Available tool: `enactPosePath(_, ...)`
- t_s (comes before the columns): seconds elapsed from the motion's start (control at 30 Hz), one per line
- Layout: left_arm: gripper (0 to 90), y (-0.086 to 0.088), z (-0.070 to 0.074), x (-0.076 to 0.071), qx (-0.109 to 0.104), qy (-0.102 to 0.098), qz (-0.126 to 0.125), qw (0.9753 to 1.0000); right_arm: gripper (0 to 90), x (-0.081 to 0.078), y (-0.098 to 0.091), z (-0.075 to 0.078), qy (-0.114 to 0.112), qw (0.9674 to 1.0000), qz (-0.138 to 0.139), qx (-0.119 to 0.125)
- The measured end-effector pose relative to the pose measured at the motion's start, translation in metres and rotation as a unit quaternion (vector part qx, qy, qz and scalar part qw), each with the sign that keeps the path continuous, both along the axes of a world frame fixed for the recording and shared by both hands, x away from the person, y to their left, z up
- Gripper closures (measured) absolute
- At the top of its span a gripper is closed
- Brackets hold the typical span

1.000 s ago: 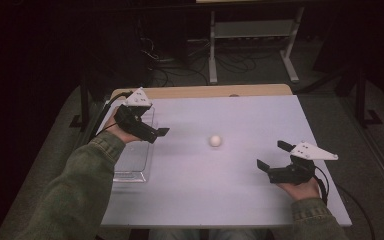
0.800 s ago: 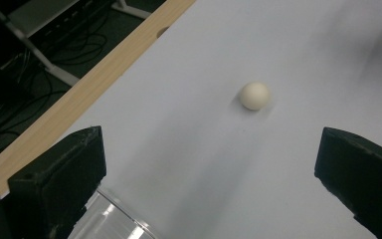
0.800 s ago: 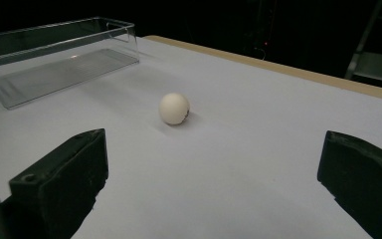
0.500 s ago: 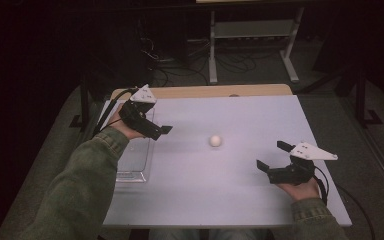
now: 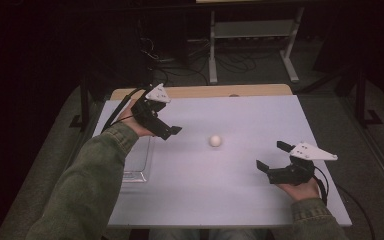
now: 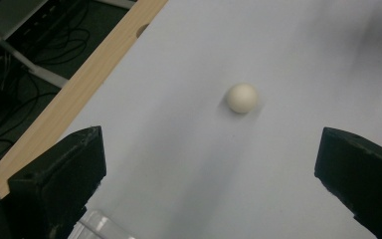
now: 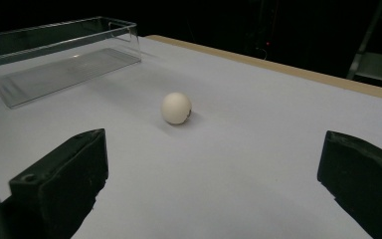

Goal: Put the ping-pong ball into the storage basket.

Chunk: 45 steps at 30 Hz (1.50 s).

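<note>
1. We see a small white ball (image 5: 215, 141) lying on the pale counter (image 5: 240, 200), about midway between its left and right edges and free of both grippers.
2. Our left gripper (image 5: 167, 131) hangs above the left part of the counter, pointing toward the ball. In the left gripper view its jaws stand spread wide with nothing between them, and the ball (image 6: 242, 98) lies ahead of them, closer to the right jaw's side of the gap.
3. Our right gripper (image 5: 273, 156) sits low over the right part of the counter, near the front edge, well apart from the ball. Its jaws are spread wide too and hold nothing; in the right gripper view the ball (image 7: 176, 108) rests on the counter beyond them.
4. A clear plastic tray (image 5: 141, 170) sits on the left side of the counter, partly covered by our left forearm in its green sleeve (image 5: 90, 185). In the right gripper view the tray (image 7: 54, 59) stands beyond the ball, apart from it.
5. A wooden strip (image 5: 220, 91) runs along the counter's far edge.
</note>
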<state>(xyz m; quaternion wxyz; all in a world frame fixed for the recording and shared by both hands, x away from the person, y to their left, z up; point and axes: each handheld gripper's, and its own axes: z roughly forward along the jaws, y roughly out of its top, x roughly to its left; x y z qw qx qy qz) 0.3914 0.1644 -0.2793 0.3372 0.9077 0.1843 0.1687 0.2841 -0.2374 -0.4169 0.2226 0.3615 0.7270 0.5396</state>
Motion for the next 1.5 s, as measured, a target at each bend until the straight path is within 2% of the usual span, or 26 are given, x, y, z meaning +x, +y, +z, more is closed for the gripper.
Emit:
enactPosePath(0.57,0.0,-0.035,-0.008,0.004,0.034,0.008,-0.041,0.9985,0.0,-0.001,-0.001,0.001,-0.001,1.0,0.0,0.003)
enactPosePath(0.87,0.0,-0.049,-0.01,0.007,0.043,0.009,-0.052,0.9976,0.0,-0.002,-0.001,0.001,-0.003,1.0,0.0,0.005)
enactPosePath(1.33,0.0,-0.07,-0.022,0.011,0.057,0.02,-0.075,0.9954,0.0,-0.002,-0.002,0.001,-0.004,1.0,-0.002,0.009)
enactPosePath(1.5,0.0,-0.074,-0.025,0.014,0.057,0.022,-0.076,0.9952,0.0,-0.002,-0.003,0.001,-0.004,0.9999,-0.002,0.01)
